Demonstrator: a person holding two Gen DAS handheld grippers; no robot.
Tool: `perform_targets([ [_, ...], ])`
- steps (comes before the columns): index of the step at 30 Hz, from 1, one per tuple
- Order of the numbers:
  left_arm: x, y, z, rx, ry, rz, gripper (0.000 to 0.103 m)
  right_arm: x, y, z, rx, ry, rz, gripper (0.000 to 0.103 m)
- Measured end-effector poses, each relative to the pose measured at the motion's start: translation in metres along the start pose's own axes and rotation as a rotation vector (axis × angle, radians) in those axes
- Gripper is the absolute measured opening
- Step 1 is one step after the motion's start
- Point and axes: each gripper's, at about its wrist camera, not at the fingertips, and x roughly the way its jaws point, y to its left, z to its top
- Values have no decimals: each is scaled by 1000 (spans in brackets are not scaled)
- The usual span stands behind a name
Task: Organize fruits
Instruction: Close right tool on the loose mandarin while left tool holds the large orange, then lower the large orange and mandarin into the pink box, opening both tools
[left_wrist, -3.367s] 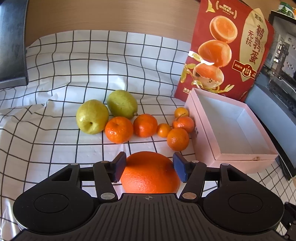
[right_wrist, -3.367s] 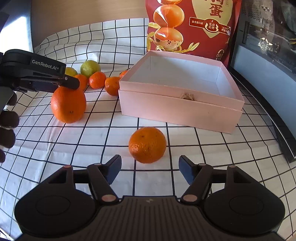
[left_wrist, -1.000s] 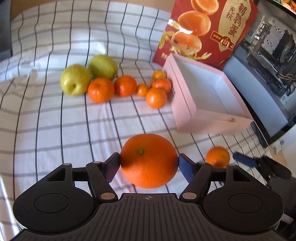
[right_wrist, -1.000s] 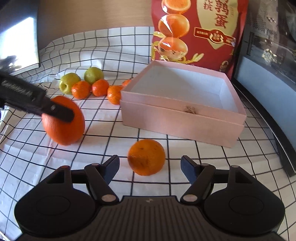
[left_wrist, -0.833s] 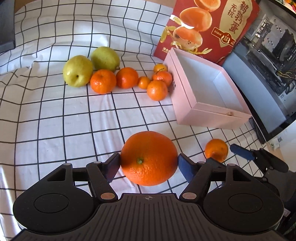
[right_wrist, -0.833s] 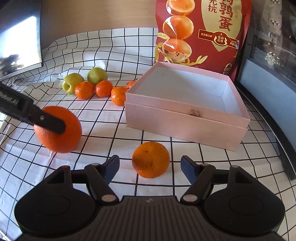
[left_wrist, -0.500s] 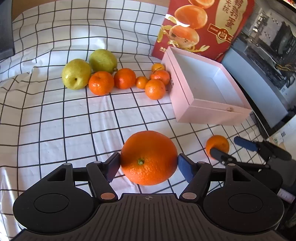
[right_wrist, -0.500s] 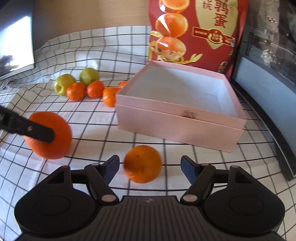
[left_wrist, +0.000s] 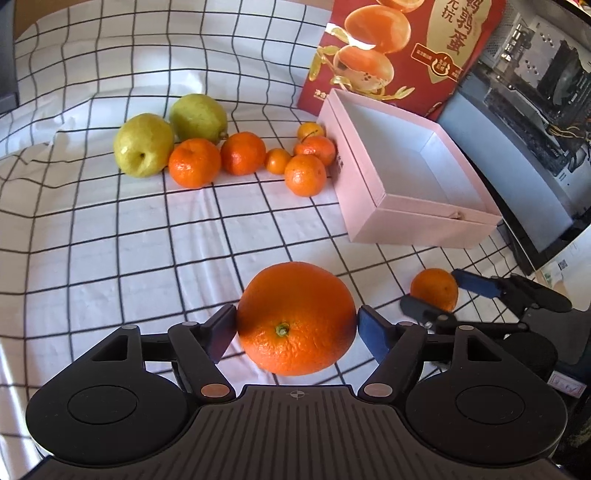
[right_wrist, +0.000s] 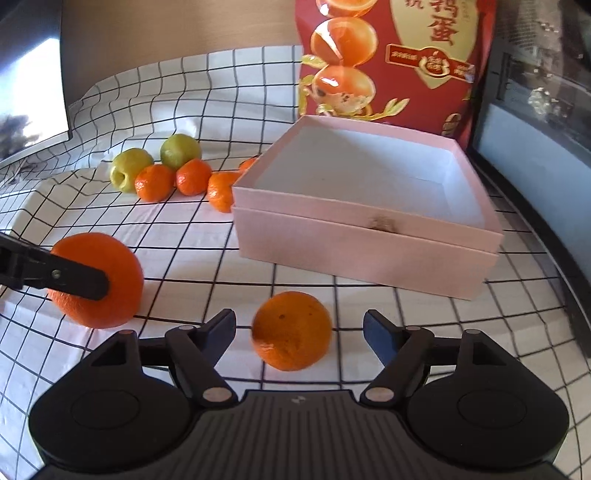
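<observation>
A: How does the big orange (left_wrist: 295, 317) look set to handle?

B: Probably firm and fairly heavy for its size, with a pebbled rind that should give some grip. It is round, though, so it could roll out of a pinch placed off its widest girth. The left gripper (left_wrist: 295, 328) pinches it across the middle, one pad on each side, stem end facing the camera, low in the centre of the left wrist view.

A: And the smaller one?

B: The small orange (right_wrist: 291, 330) sits on the checked cloth (right_wrist: 184, 236), low in the centre of the right wrist view. The right gripper (right_wrist: 299, 330) is spread around it with a gap at each pad. Likely lighter and softer, so a gentle squeeze across its middle seems best.

A: What is the count?

B: One big orange and one small orange near the grippers. In the cluster at the upper left of the left wrist view there are two green pears (left_wrist: 144, 144) and six small citrus (left_wrist: 194, 162). One pink box (left_wrist: 369, 199), with nothing in it, stands right of the cluster, before one red bag (left_wrist: 399, 48).
</observation>
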Motion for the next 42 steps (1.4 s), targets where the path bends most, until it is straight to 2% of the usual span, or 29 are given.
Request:
perform_targets([
  [4,10,0,8,12,9,-1,78,10,7,3,-24,29,18,76],
  [7,13,0,12,16,2,0,78,14,9,4,-29,43,22,70],
  [9,13,-1,12,23,0,2,78,16,7,3,-24,56,21,59],
  [12,13,-2,11,41,-5,1,78,14,4,3,-18,57,17,47],
  [21,7,-1,-1,64,-37,-14,77,0,-11,-2,13,53,7,47],
  [28,5,-11,-10,70,-27,-85,77,-14,-26,-3,37,36,-23,47],
  [33,-1,-25,-6,64,-53,-151,77,-24,-35,-2,42,16,-47,47],
  [37,-8,-42,15,48,-87,-232,77,-34,-43,3,60,-14,-58,47],
  [42,-21,-76,73,93,-184,-303,77,-54,-54,38,52,-129,-69,47],
])
